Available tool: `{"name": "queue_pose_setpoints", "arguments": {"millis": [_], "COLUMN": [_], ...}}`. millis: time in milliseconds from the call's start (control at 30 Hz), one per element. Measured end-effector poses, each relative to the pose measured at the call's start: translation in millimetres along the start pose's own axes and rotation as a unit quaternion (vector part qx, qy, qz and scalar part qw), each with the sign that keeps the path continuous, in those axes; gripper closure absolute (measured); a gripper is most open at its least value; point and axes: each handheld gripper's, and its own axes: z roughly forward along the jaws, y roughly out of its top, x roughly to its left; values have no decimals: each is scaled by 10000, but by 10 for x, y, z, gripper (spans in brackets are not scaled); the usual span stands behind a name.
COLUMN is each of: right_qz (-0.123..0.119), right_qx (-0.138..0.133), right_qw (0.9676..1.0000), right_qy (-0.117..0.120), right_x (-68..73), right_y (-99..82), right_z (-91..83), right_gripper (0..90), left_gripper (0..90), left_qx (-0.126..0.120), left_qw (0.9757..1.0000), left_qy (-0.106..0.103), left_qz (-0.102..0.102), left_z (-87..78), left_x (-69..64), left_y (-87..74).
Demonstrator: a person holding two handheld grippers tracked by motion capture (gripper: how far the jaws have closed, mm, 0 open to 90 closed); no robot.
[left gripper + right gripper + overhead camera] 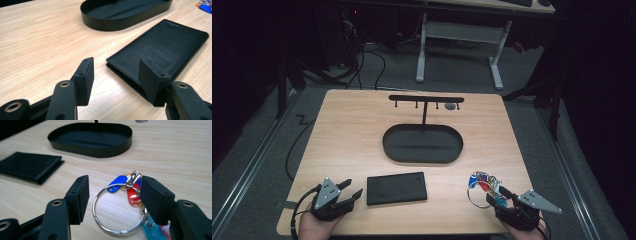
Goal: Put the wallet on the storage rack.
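Now I hover spread fingers at both near corners, right gripper (113, 202) over the key ring (117, 207), left gripper (116, 80) beside the wallet (160, 47); next, I pinch each.

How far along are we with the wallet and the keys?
Nothing looks done yet: the black tray holds nothing and no key hangs on the hook rack. The left gripper sits open by the wallet; the right gripper is open around the key ring. Gripping and moving both likely remains.

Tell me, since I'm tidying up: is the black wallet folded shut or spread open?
Folded shut: the wallet lies flat, its two stacked layers showing at the near edge.
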Motion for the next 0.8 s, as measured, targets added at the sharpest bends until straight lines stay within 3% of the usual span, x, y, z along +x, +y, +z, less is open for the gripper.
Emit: {"name": "queue_pose_setpoints", "arguments": {"millis": [267, 567, 800], "right_qz": [14, 46, 39], "right_qx": [210, 175, 247], "right_qw": [9997, 9997, 9995], "right_qy": [-135, -182, -174], "right_x": [-68, -101, -101], "right_y": [-55, -57, -60], "right_z": [81, 69, 111], "right_gripper": [411, 412, 412], "left_gripper": [467, 472, 490], "left_qx": [90, 113, 290], "left_qw": [9997, 9998, 9995], "left_qy": [-28, -12, -8], "left_qz": [210, 166, 148], "left_z": [68, 50, 74], "left_x": [-74, -55, -30], "left_y": [27, 12, -18]}}
